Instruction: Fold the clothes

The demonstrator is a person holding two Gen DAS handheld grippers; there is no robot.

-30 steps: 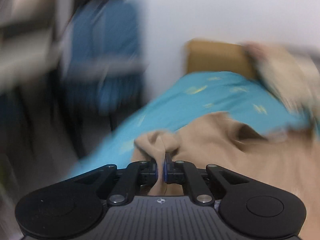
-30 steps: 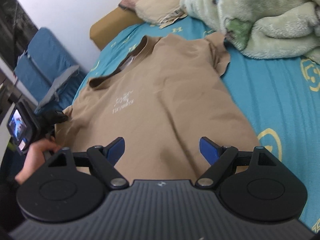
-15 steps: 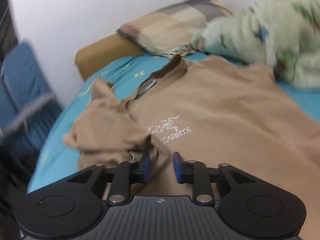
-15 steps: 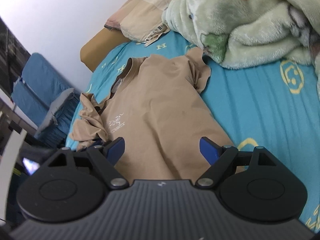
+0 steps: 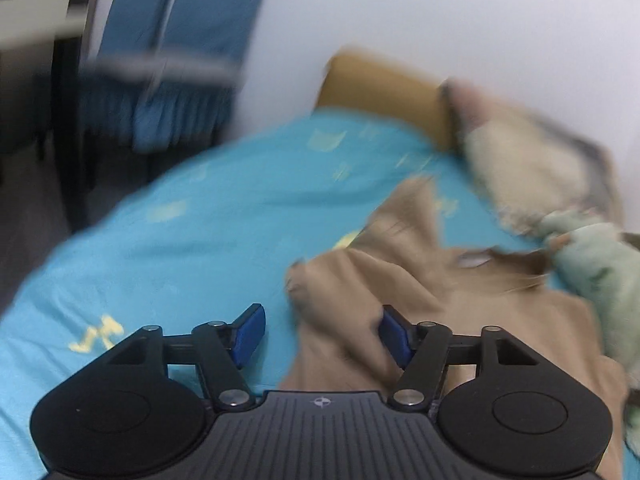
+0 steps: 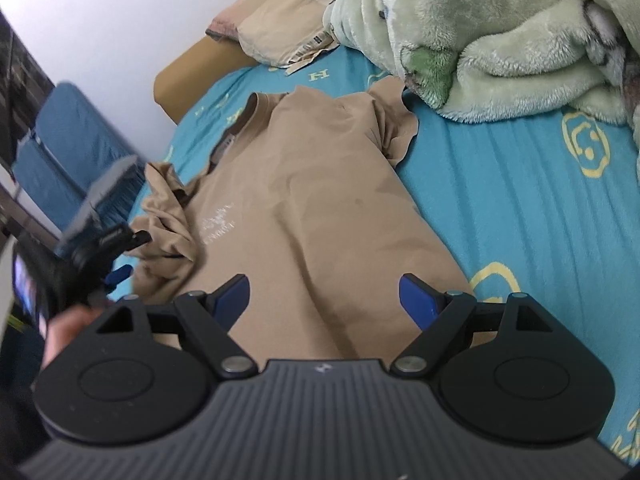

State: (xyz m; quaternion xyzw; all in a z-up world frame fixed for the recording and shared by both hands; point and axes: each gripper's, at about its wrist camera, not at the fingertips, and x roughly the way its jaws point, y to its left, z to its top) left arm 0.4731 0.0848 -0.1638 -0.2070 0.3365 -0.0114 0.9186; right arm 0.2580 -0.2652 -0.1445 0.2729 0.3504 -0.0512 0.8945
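Since half a second ago our left gripper [image 5: 322, 334] has spread its fingers and let go of the crumpled sleeve [image 6: 166, 224]. We see the tan T-shirt [image 6: 320, 200] lying flat on the turquoise bedsheet [image 6: 520, 184]; our right gripper [image 6: 324, 300] hovers over its hem, fingers wide apart.

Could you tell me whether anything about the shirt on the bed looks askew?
Yes: the tan T-shirt lies mostly flat, but its sleeve on the side near the left claw is bunched into a crumpled heap rather than folded neatly. Both claws are open and hold nothing.
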